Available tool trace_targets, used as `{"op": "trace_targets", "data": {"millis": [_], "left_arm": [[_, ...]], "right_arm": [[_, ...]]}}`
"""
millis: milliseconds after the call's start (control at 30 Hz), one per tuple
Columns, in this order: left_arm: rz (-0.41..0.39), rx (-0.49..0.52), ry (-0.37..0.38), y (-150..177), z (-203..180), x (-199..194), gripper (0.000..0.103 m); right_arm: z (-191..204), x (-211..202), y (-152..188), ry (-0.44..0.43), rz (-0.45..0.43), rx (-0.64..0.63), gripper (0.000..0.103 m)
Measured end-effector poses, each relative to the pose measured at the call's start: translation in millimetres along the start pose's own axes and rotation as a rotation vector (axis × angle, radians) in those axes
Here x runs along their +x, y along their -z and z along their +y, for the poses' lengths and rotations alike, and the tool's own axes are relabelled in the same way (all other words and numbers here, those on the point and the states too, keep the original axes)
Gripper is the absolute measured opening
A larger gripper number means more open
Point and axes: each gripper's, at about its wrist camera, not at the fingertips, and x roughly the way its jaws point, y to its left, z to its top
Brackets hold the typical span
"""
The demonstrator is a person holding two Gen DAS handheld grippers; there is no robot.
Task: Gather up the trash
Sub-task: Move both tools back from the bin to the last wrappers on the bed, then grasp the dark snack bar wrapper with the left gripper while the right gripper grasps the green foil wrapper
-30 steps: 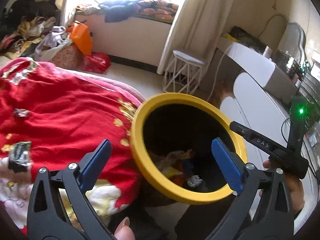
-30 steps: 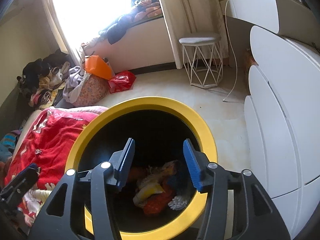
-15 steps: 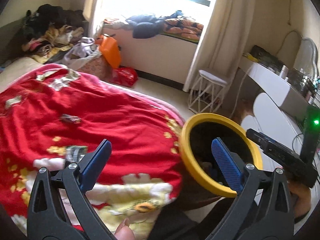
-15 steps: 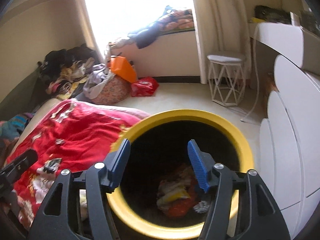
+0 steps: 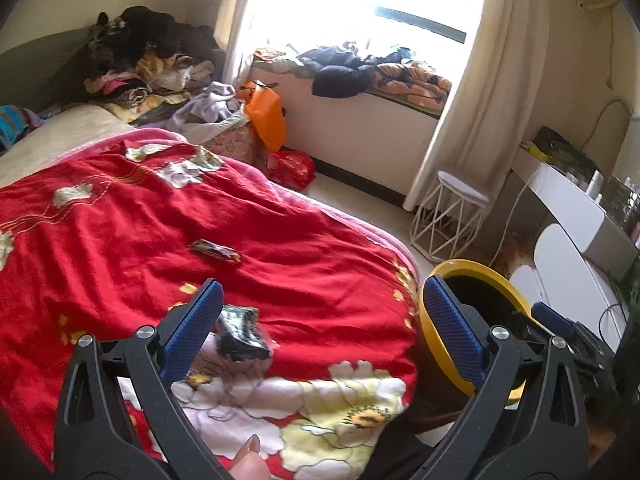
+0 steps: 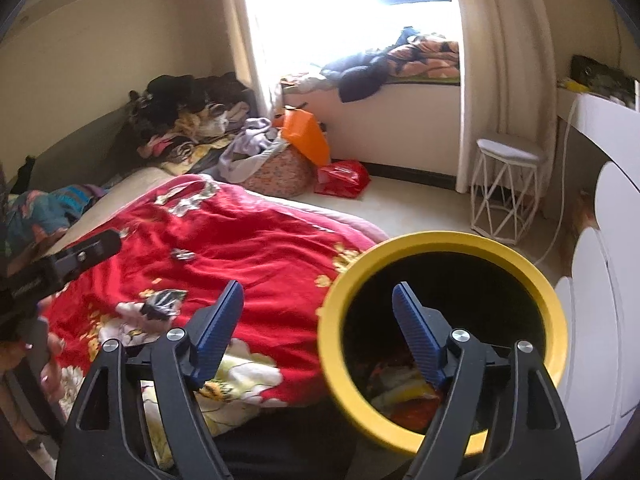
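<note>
Both grippers are between pickups: nothing is held, and the job in hand looks like the turn from the bin to the next piece of trash on the bed. The left gripper (image 5: pixel 320 320) has its blue fingers (image 5: pixel 192 328) spread wide and empty, aimed down over the red floral quilt (image 5: pixel 280 224), where a crumpled dark wrapper (image 5: pixel 240 336) lies just beside the left-hand finger. A second, flatter wrapper (image 5: pixel 215 251) rests farther up the quilt, well apart from the first. The right gripper (image 6: pixel 318 336) has just been opening its fingers and nothing sits between them; it straddles the near rim of the yellow-rimmed trash bin (image 6: pixel 440 240), which stands on the floor against the foot of the bed with colourful wrappers (image 6: pixel 400 396) already at its bottom. The next move probably calls for the left gripper to drop onto the near wrapper, centre it between the fingers, and pinch without snagging the quilt underneath.
</note>
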Motion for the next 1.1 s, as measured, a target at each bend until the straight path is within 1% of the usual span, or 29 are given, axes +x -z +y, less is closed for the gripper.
{"op": "trace_targets", "data": {"millis": [233,367,533,733,1000,1033,1067,1100], "left_arm": [[-0.029,-0.047,-0.027,-10.3,28.9,-7.8,0.092],[-0.040,-0.095,-0.042,-16.8,51.2,-11.2,0.092],[-0.013,-0.138,-0.073,-22.8,75.6,-8.5,0.092],[-0.002,-0.179,-0.089,-24.3,101.4,-4.7,0.092],[0.030,-0.199,-0.096,-33.9,128.4,12.3,0.092],[0.040,-0.197,-0.092,-34.8,130.1,15.9,0.091],[0.055,-0.192,-0.086,-35.7,132.6,21.6,0.086],[0.076,-0.191,-0.069,-36.3,134.7,28.4,0.083]], "right_arm": [[37.0,3.0,3.4,-0.036,0.011,-0.060,0.076],[56.6,8.7,7.8,-0.061,0.026,-0.098,0.077],[81.7,17.3,12.7,-0.098,0.044,-0.145,0.077],[106.2,28.2,14.4,-0.152,0.058,-0.177,0.077],[140.3,61.3,12.5,-0.200,0.100,-0.213,0.077],[144.0,66.9,11.5,-0.201,0.108,-0.214,0.077],[146.2,71.2,10.7,-0.205,0.116,-0.212,0.077],[149.7,77.7,9.4,-0.211,0.126,-0.205,0.077]]}}
